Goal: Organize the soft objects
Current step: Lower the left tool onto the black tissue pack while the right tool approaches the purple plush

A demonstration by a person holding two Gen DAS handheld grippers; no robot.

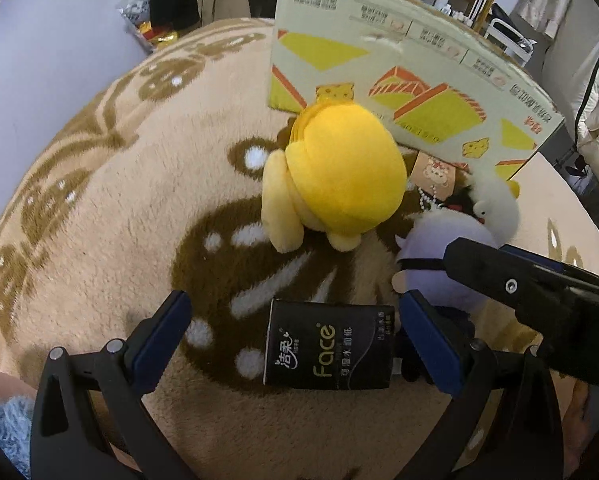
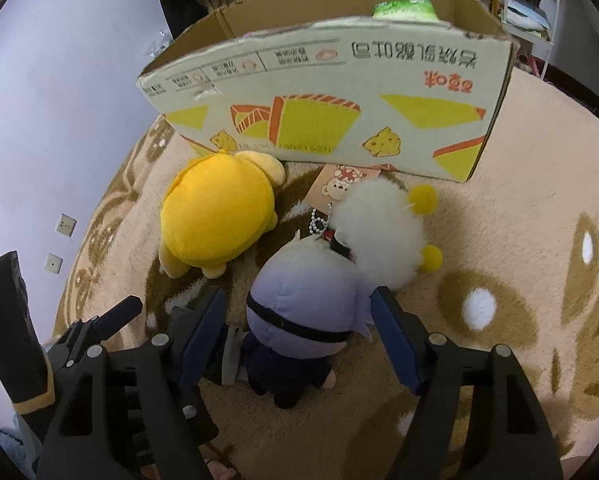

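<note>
Toys lie bunched on a beige rug [image 1: 119,208] with a brown pattern, in front of a cardboard box [image 2: 339,92] printed with yellow and orange shapes. The yellow plush [image 1: 339,176] is round and smooth, with paler stubby limbs, and sits just before the box wall. Beside it is a fluffy white plush [image 2: 379,232] with two yellow pompoms, touching a lavender doll [image 2: 303,296] that has a big rounded head, a thin black band across it and a dark body. A bead chain [image 2: 319,224] and a paper tag [image 2: 335,184] with a bear picture lie between the white plush and the box. A black tissue pack [image 1: 327,348] with pale lettering lies flat on the rug, nearer than the yellow plush and next to the doll. Inside the box a green packet [image 2: 403,10] shows above the rim.

The left claw [image 1: 295,344] points steeply down at the rug, its blue-padded fingers [image 1: 163,340] spread on either side of the tissue pack; a clear gap shows on the left, while the right pad stands close to the pack's edge, so it is released. The right claw [image 2: 299,340] also tilts steeply down, straddling the lavender doll with its fingers [image 2: 395,336] apart from the doll's head, not yet gripping. In the left view the right claw's black body [image 1: 539,292] crosses above the doll.
</note>
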